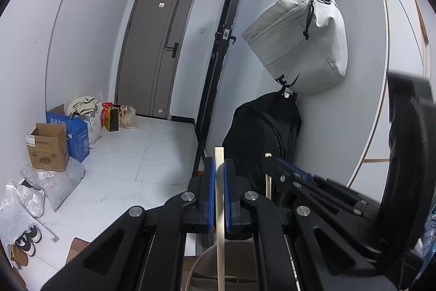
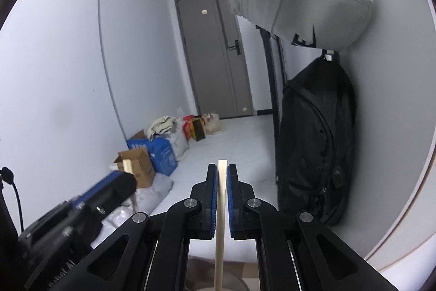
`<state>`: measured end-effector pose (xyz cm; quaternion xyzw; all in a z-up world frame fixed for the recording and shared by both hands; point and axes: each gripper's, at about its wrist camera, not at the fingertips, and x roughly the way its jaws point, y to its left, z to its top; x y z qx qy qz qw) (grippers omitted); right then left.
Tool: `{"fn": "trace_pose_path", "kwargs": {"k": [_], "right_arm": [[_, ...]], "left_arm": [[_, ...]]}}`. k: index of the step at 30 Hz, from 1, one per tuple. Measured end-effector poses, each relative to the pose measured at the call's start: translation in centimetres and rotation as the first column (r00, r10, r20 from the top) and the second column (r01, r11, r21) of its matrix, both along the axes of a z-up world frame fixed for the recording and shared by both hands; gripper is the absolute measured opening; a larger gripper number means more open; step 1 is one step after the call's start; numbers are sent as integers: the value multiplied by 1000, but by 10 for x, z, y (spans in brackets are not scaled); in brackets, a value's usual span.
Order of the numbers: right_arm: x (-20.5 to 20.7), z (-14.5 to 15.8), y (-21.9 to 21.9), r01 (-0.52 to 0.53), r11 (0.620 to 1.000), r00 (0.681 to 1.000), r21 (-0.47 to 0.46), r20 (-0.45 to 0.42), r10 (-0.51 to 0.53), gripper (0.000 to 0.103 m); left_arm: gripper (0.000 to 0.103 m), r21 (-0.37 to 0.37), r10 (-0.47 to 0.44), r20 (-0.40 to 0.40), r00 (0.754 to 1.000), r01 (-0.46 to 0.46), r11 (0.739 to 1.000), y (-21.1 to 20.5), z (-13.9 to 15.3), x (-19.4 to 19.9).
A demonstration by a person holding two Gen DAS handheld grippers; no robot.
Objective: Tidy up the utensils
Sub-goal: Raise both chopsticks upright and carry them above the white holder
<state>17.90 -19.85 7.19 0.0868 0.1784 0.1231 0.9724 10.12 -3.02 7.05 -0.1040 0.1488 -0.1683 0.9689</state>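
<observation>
My left gripper is shut on a pale wooden chopstick that stands nearly upright between its blue pads. The stick's lower end reaches down into a round grey container at the bottom of the left wrist view. My right gripper is shut on a second wooden chopstick, also upright, above a dim round rim. The two grippers are side by side. The right gripper shows with its stick in the left wrist view. The left gripper and its stick's tip show in the right wrist view.
A grey bag hangs on the right wall above a black backpack. Cardboard boxes, a blue box, plastic bags and shoes line the left wall. A grey door closes the far end, with a black metal frame beside it.
</observation>
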Motion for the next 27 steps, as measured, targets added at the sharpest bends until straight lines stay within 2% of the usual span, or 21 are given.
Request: {"fn": "trace_pose_path", "kwargs": {"k": [4,17,27], "right_arm": [[0,0,6,-4,999,1000,-37,-10,4,6],[-21,-16,-7,17,1000,999,-14,-36,-18,6],[-31,-5,-28,51,997,996,64,71,-55,6]], "left_arm": [[2,-3,6,-1,1000,-6,1000,1,0,0],[2,-33,-6,16,1000,7,999,6,1,-2],[2,-50,-12,4,1000,12,999,9,2,-3]]}}
